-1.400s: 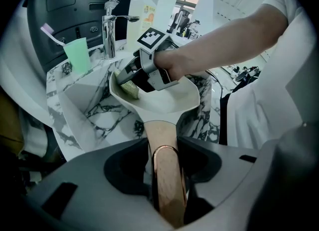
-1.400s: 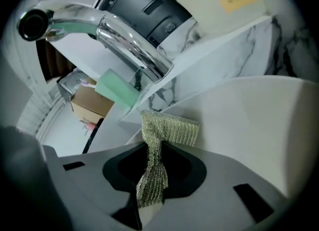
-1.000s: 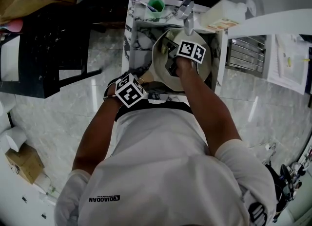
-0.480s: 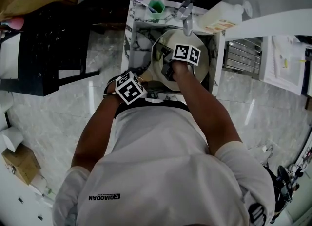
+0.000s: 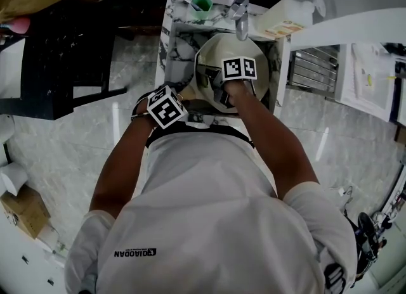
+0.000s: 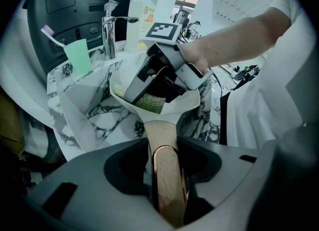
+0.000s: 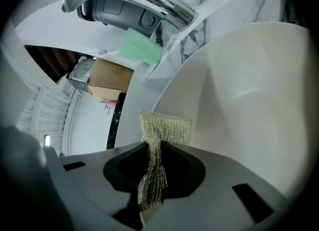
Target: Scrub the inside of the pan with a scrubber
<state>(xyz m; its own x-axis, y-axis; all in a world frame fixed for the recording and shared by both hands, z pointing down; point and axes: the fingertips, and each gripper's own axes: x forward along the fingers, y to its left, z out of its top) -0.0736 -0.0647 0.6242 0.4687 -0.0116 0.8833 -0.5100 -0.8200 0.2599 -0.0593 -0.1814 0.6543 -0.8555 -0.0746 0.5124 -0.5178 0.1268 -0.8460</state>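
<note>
Head view: pan (image 5: 212, 49) tilted in marble sink (image 5: 181, 39).

Left gripper view: left gripper (image 6: 167, 175) clamped on wooden handle (image 6: 163, 145). Risk: pan rolling about the handle under scrubbing pressure.

Right gripper view: right gripper (image 7: 152, 175) pinching folded scrubber (image 7: 164, 128) at pan's inner wall, contact unclear. Risk: thin mesh sliding out, bare jaws scraping the coating.

I am looking down on a white, black-veined marble sink counter (image 5: 169, 30), which is carrying everything here. A pale green plastic cup (image 5: 202, 4) is standing at its back left with a lilac-headed toothbrush (image 6: 48, 32) leaning in it. A chrome tap (image 5: 240, 15) is rising from the back rim. A tall white plastic bottle with an orange label (image 5: 288, 21) is standing just right of the tap. A cream-white round pan (image 5: 216, 52) is sitting tilted in the basin.
</note>
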